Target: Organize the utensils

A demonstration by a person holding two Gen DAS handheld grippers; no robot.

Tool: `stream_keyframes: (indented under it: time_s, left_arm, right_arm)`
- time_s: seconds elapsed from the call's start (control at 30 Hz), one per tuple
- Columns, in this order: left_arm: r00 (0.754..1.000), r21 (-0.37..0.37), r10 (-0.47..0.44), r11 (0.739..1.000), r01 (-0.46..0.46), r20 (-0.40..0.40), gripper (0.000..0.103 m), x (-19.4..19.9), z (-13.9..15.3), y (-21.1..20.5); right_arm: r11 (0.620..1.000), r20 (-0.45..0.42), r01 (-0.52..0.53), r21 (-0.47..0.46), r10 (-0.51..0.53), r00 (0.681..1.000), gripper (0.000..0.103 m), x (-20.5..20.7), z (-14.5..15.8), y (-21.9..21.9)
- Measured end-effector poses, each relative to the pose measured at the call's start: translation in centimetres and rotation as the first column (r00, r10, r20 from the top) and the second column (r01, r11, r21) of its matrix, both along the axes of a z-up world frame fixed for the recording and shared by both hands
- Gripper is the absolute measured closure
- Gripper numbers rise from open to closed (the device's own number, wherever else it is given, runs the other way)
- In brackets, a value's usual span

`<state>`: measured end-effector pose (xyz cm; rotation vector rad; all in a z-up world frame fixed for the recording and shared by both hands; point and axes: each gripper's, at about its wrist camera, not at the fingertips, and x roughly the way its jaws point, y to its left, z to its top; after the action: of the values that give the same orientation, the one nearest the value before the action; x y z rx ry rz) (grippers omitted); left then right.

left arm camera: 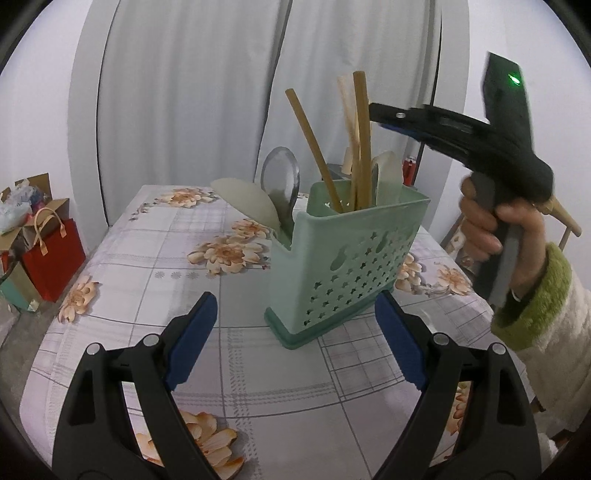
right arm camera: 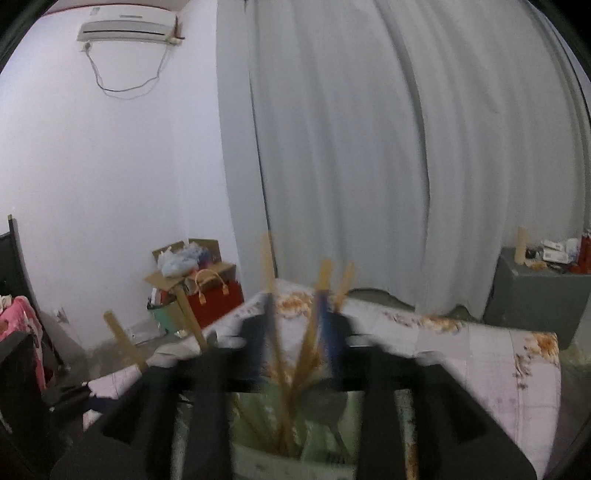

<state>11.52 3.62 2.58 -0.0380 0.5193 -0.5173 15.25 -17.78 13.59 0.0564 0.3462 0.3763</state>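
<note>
wooden chopsticks (left arm camera: pixel 360 136) between parted right hand-held gripper (right arm camera: pixel 295 321); left hand-held gripper (left arm camera: pixel 295 332) open

- A white curtain (right arm camera: pixel 388 147) hangs in long folds behind the table (left arm camera: pixel 147 266).
- A plain white wall (right arm camera: pixel 110 184) stands left of it, with an air conditioner (right arm camera: pixel 127 31) high up and a cable looping below.
- On the floor at the wall's foot: an open cardboard box (right arm camera: pixel 184 266) and a red paper bag (right arm camera: pixel 214 299).
- A flowered, checked cloth covers the table.
- A grey cabinet (right arm camera: pixel 532 295) beyond the table's far right corner carries small clutter.
</note>
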Motion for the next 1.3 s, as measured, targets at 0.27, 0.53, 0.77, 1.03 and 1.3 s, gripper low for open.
stream_keyframes:
  time_s: [0.27, 0.53, 0.77, 1.03, 1.3]
  left_arm:
    - [1.000, -0.019, -0.003, 1.000, 0.003, -0.001, 0.020, 1.2, -0.1, -0.8]
    - [1.000, -0.060, 0.000, 0.998, 0.000, -0.004, 0.020, 3.7, -0.6, -1.7]
    - [0.999, -0.106, -0.045, 0.993, 0.043, -0.020, 0.029, 4.9, -0.6, -2.6]
    - [0.996, -0.085, -0.085, 0.993, 0.086, 0.020, 0.025, 4.4, -0.8, -2.5]
    - [0.978, -0.048, -0.202, 0.978, 0.204, 0.044, 0.025, 5.0, -0.7, -3.1]
  right_arm:
    - [0.978, -0.142, 0.073, 0.197, -0.045, 0.989, 0.046, -1.3, -2.0, -5.8]
    - [0.898, -0.385, 0.139, 0.417, 0.036, 0.922, 0.046, 3.1, -8.3, -9.9]
    - [0.889, -0.415, 0.054, 0.456, 0.159, 0.896, 0.047, 3.5, -9.8, -8.7]
    - [0.908, -0.412, 0.056, 0.414, 0.132, 0.902, 0.047, -0.6, -8.6, -7.2]
    - [0.905, -0.418, 0.112, 0.411, 0.078, 0.905, 0.047, -3.1, -8.5, -7.7]
